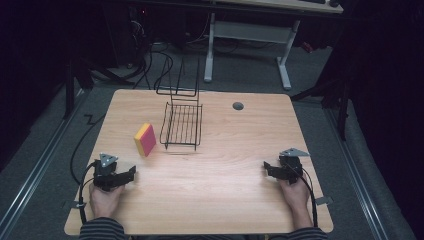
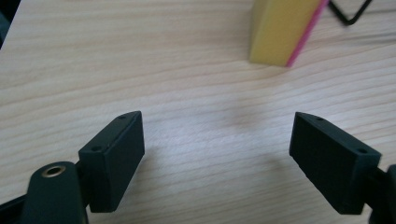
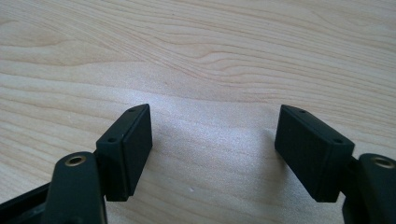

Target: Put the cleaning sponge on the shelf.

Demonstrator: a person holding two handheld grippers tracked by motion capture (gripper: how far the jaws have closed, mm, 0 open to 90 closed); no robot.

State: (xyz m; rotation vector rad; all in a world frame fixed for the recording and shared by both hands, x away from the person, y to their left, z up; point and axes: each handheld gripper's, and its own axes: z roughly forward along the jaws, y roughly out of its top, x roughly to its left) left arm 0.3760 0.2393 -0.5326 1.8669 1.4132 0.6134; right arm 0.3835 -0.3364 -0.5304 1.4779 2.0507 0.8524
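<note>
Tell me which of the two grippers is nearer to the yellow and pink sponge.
The left gripper. The sponge stands on the table just beyond its open jaws, while the right gripper rests far across the table, also open and empty.

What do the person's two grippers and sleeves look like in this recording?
Both the left gripper and the right gripper are black, each topped with a grey three-cornered plate and trailing a black cable. Their jaws are flat black blocks with small screw holes, mounted on arms with a brass-coloured insert. The sleeves are dark with thin stripes.
</note>
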